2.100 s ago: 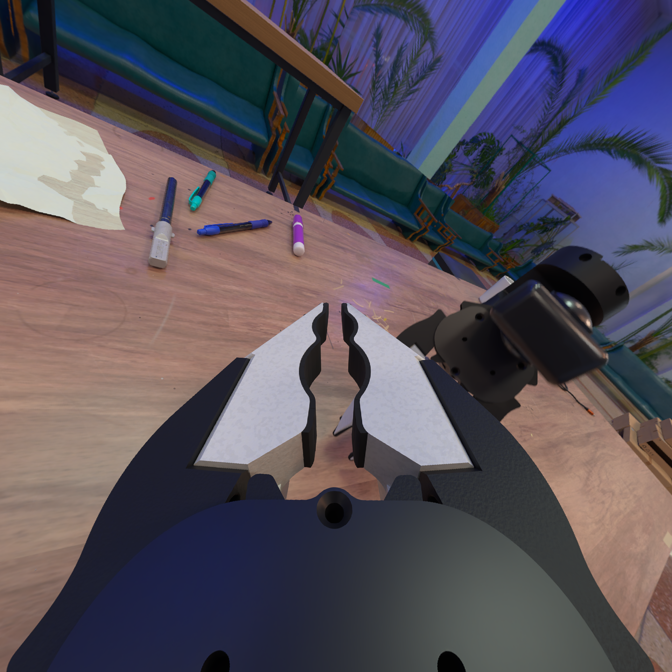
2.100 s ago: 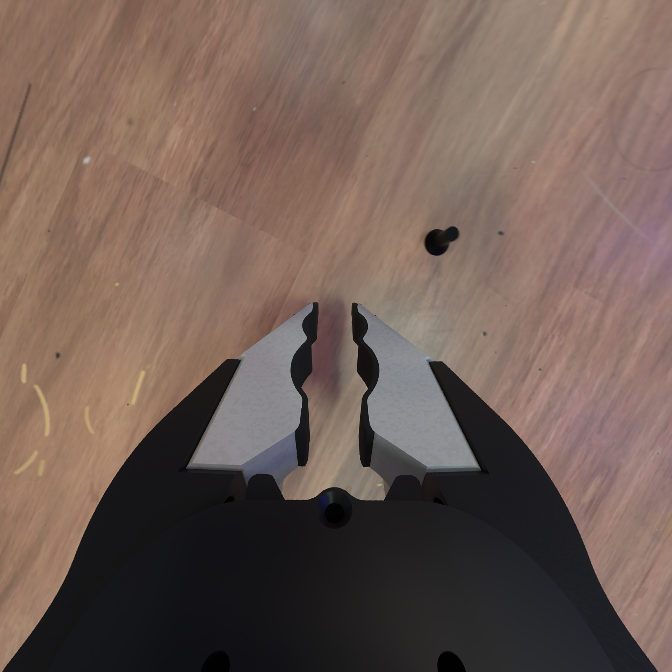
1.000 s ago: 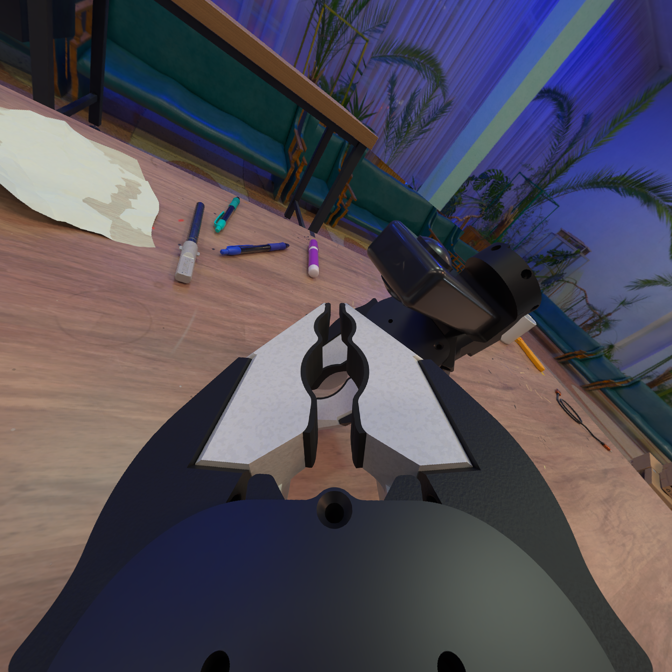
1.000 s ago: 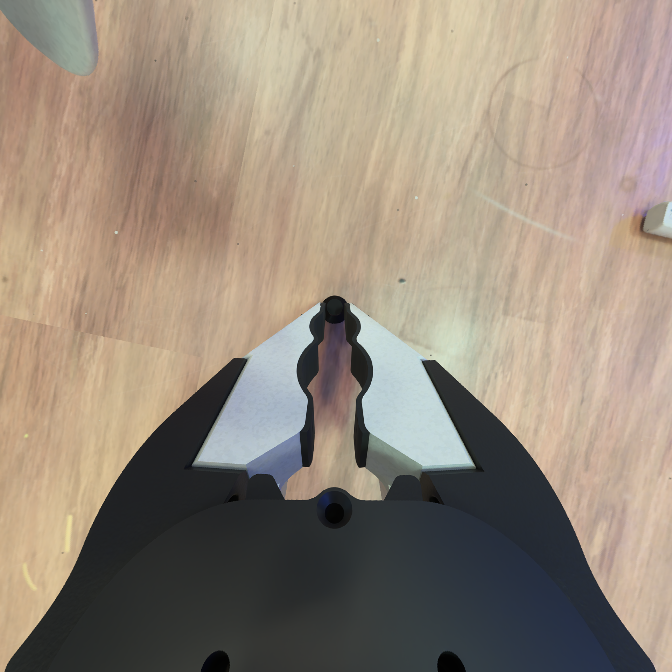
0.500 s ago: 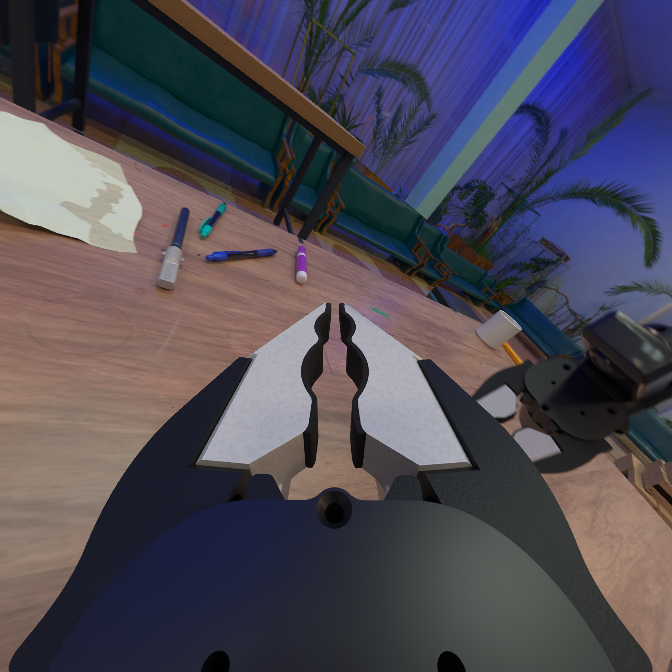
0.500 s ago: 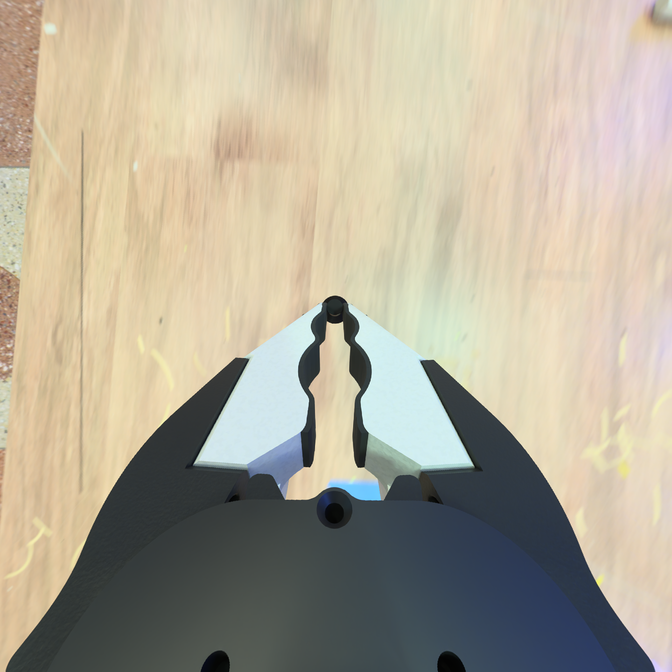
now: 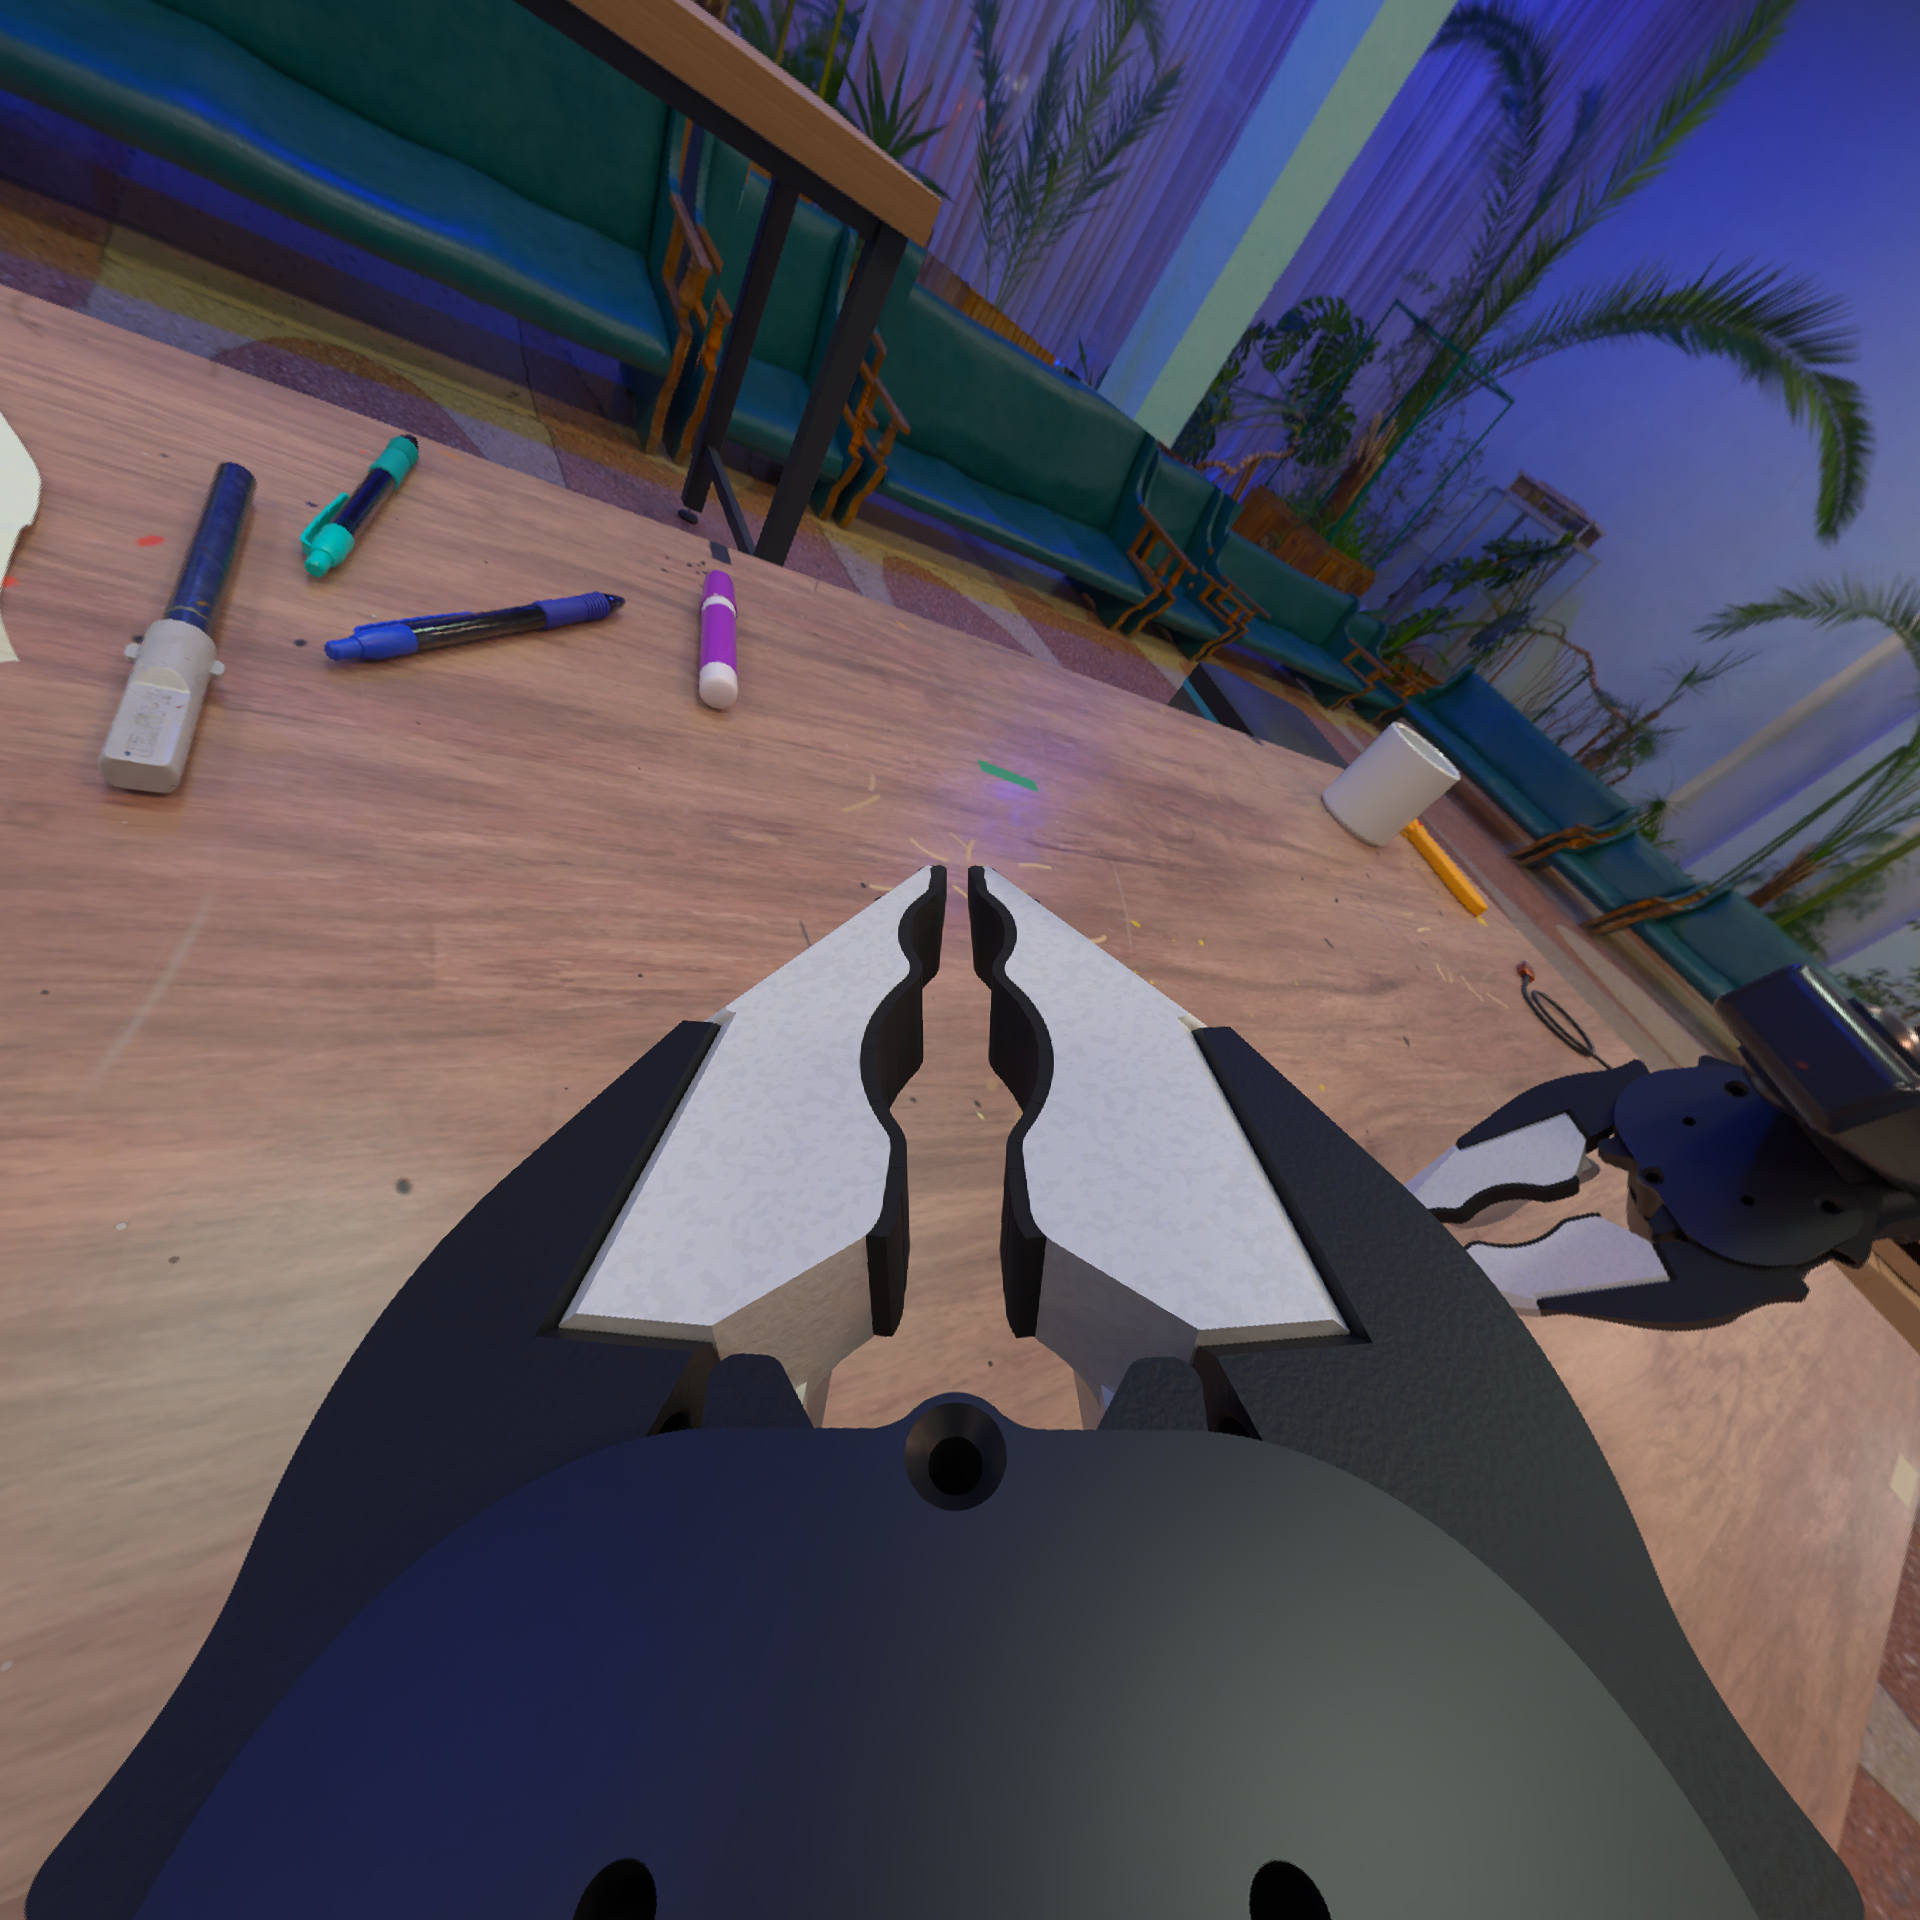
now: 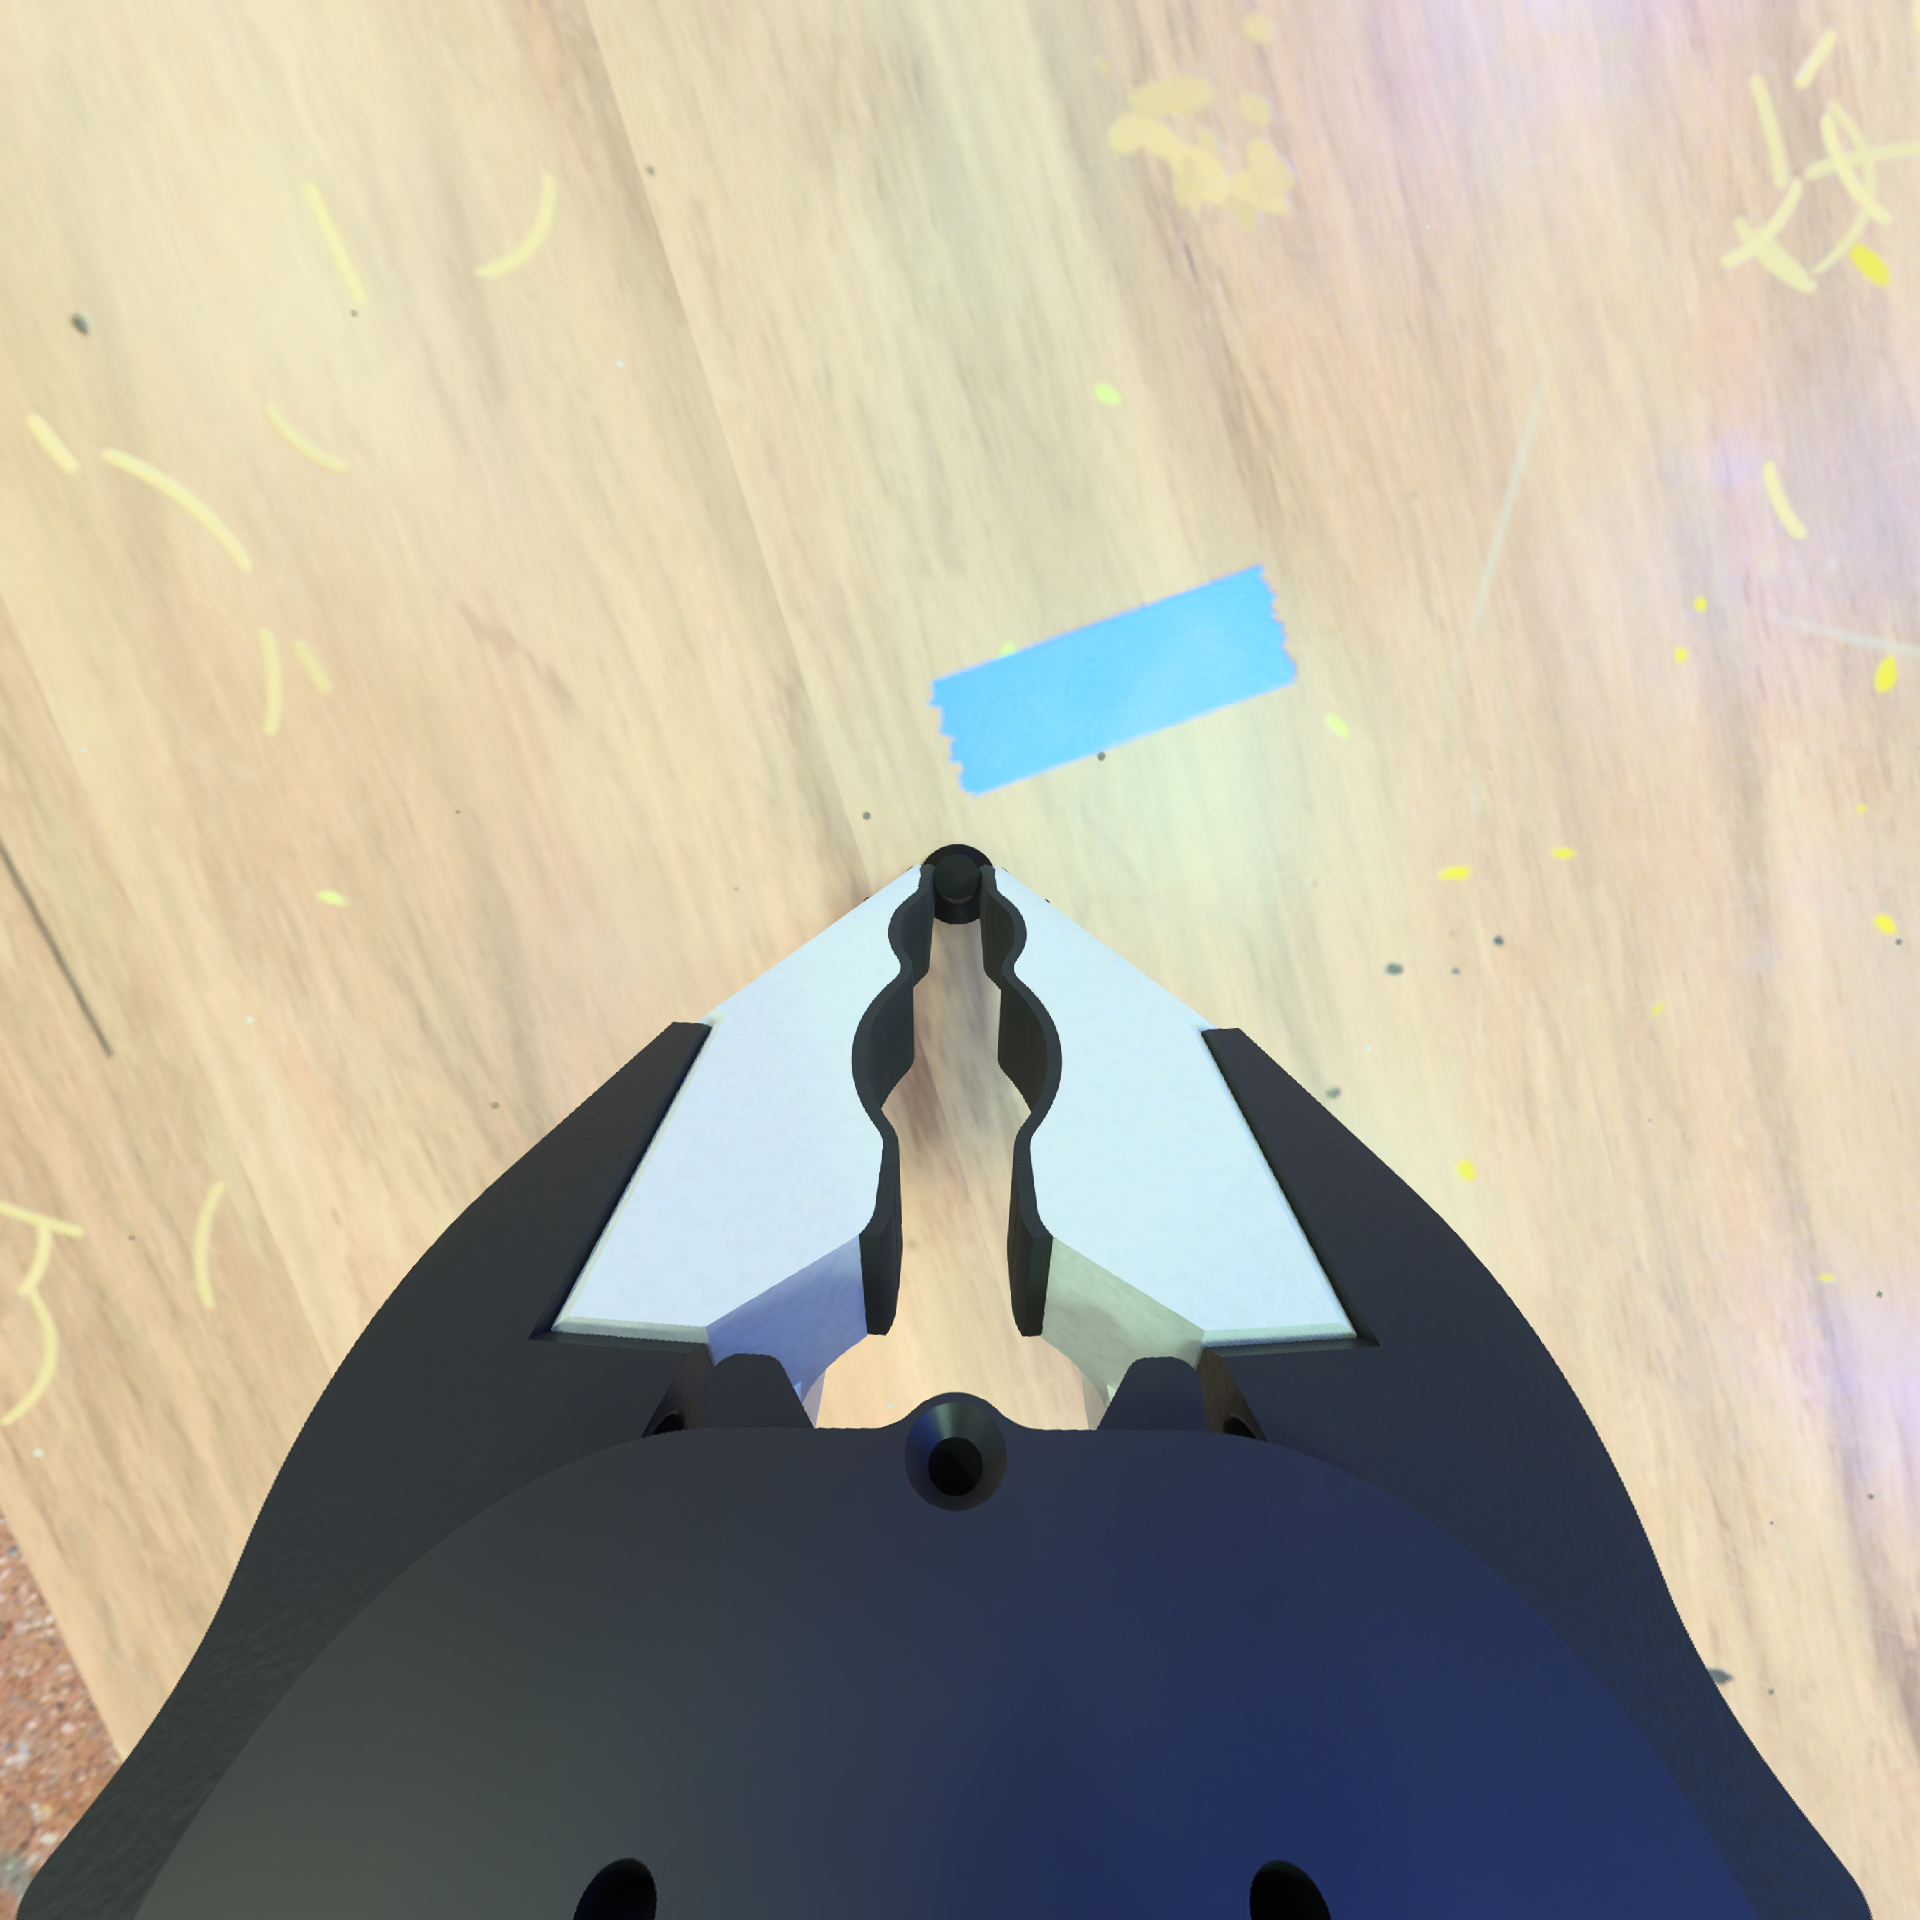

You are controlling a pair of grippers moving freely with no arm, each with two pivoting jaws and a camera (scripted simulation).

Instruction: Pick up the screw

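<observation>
Screw [image 8: 956, 883], small and black, sits pinched at the very tips of the right gripper [image 8: 956, 902], at the centre of the right wrist view, held clear above the wooden tabletop [image 8: 520, 727]. That gripper's jaws are closed on it, with only the notched gap behind the tips left between them. It looks straight down at the wood; the lower left corner of that frame shows the table's edge, with speckled floor [image 8: 42, 1704] beyond it. Just above the tips in the frame lies a strip of blue tape [image 8: 1112, 681], flat on the wood, with yellow scribbles scattered around.

In the left wrist view, the left gripper [image 7: 954, 883] hangs low over the table at a slant, holding nothing, its jaws nearly closed with a thin slit between the tips. Bare wood spreads ahead of it. The right gripper [image 7: 1455, 1216] shows at the right edge, well apart. Farther off, upper left, lie a grey-and-blue marker [image 7: 177, 634], a teal marker [image 7: 358, 506], a blue pen [image 7: 473, 627] and a purple marker [image 7: 717, 639]; upper right, a white cup [image 7: 1387, 781] with a yellow pencil [image 7: 1442, 869] just beside it, near the far edge.
</observation>
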